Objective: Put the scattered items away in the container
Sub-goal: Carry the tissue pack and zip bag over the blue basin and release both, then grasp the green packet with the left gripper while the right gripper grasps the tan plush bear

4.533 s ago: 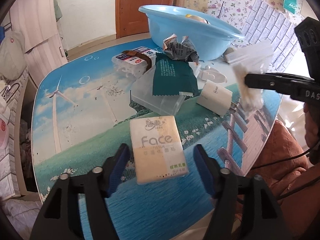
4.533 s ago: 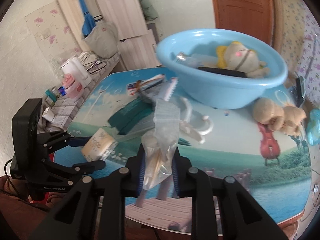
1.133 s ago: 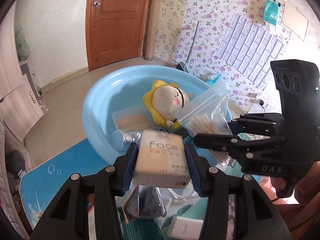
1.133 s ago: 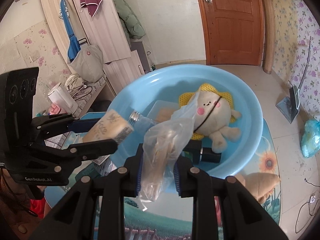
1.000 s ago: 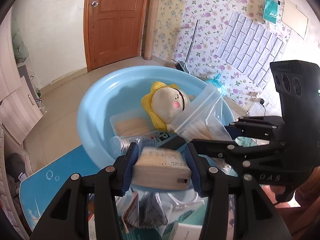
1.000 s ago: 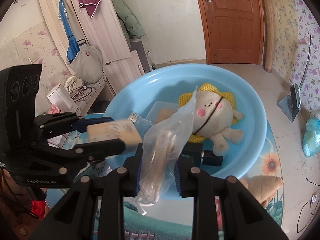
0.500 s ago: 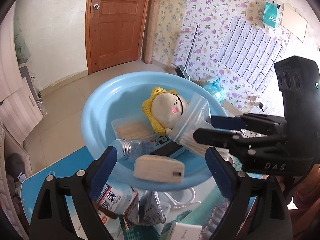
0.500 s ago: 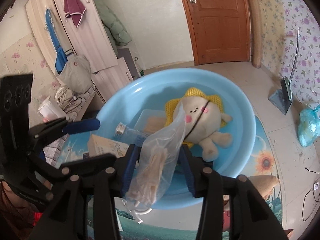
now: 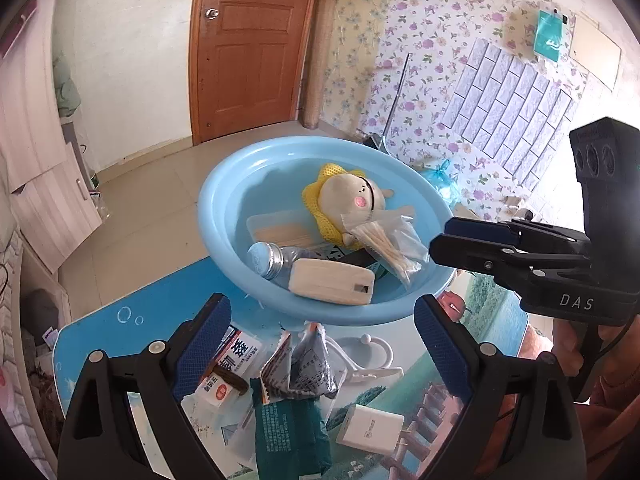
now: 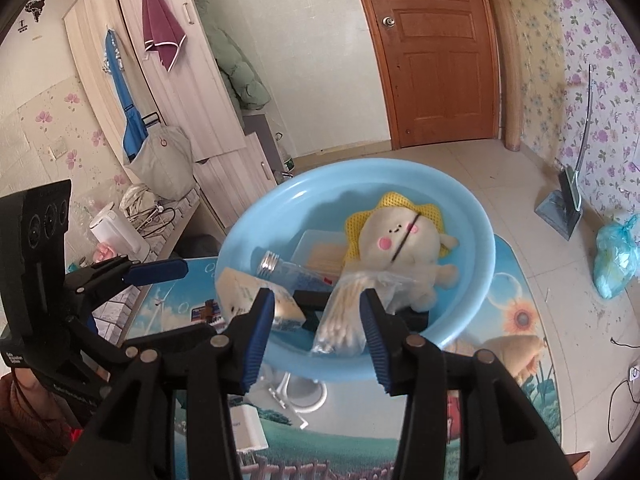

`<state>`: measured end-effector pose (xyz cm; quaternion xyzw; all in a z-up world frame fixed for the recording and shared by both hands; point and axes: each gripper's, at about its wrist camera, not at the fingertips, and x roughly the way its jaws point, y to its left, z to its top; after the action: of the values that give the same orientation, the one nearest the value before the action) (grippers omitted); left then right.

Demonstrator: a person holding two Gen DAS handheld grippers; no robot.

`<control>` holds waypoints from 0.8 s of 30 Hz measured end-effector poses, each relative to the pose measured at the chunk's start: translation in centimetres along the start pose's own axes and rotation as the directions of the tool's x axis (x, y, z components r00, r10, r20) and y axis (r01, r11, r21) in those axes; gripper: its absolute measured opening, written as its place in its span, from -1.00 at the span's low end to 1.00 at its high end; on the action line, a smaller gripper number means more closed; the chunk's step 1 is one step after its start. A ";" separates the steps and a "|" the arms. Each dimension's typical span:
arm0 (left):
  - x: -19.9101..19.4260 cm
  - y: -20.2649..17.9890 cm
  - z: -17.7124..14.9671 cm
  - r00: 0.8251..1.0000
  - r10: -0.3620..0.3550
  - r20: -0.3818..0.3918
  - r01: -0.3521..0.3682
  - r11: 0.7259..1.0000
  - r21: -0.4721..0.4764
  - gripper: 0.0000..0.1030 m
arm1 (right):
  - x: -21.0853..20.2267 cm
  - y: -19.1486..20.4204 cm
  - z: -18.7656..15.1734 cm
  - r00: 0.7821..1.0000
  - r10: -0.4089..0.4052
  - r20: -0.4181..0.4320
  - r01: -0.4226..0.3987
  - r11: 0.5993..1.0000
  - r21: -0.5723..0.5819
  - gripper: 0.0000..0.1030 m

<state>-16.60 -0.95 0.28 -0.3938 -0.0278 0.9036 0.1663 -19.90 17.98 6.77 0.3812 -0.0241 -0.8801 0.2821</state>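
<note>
The light blue basin (image 9: 216, 216) (image 10: 480, 248) stands at the table's far end. In it lie a sun-faced plush toy (image 9: 352, 200), a bottle (image 9: 268, 256), a beige tissue pack (image 9: 332, 282) (image 10: 256, 296) and a clear bag of cotton swabs (image 9: 390, 240) (image 10: 344, 316). My left gripper (image 9: 320, 340) (image 10: 180, 300) hangs wide open just before the basin's near rim, with nothing between its fingers. My right gripper (image 10: 316, 332) (image 9: 440, 240) is open above the near rim. The swab bag rests loose below it, untouched by the pads.
On the table before the basin lie a green packet (image 9: 288, 432), a white charger (image 9: 370, 428), a white plastic hook (image 9: 368, 356), grey snack sachets (image 9: 300, 368) and a medicine box (image 9: 236, 360). A tan plush toy (image 10: 508, 352) lies right of the basin.
Both grippers opened. The tissue pack dropped out of the left one and the swab bag out of the right one into the basin. Both hands drew back a little.
</note>
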 end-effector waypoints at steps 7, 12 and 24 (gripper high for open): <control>0.1 0.4 -1.1 1.000 0.013 -0.015 -0.013 1.000 -0.014 0.81 | -0.4 -0.8 -0.3 1.000 -0.019 -0.006 0.019 1.000 0.017 -0.15; 0.3 1.1 -2.9 0.998 0.029 -0.049 -0.031 0.999 -0.036 0.81 | -0.8 -1.2 -0.7 0.999 -0.047 -0.004 0.047 0.999 0.003 -0.15; -0.2 3.1 -8.1 0.990 0.074 -0.118 -0.089 0.988 -0.130 0.81 | -1.7 -5.0 -4.0 0.990 -0.126 -0.063 0.131 0.987 0.088 -0.15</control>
<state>-11.51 -4.54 -5.72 -0.4553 -0.0632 0.8820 0.1036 -18.63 23.69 3.81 0.4196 -0.0319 -0.8831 0.2076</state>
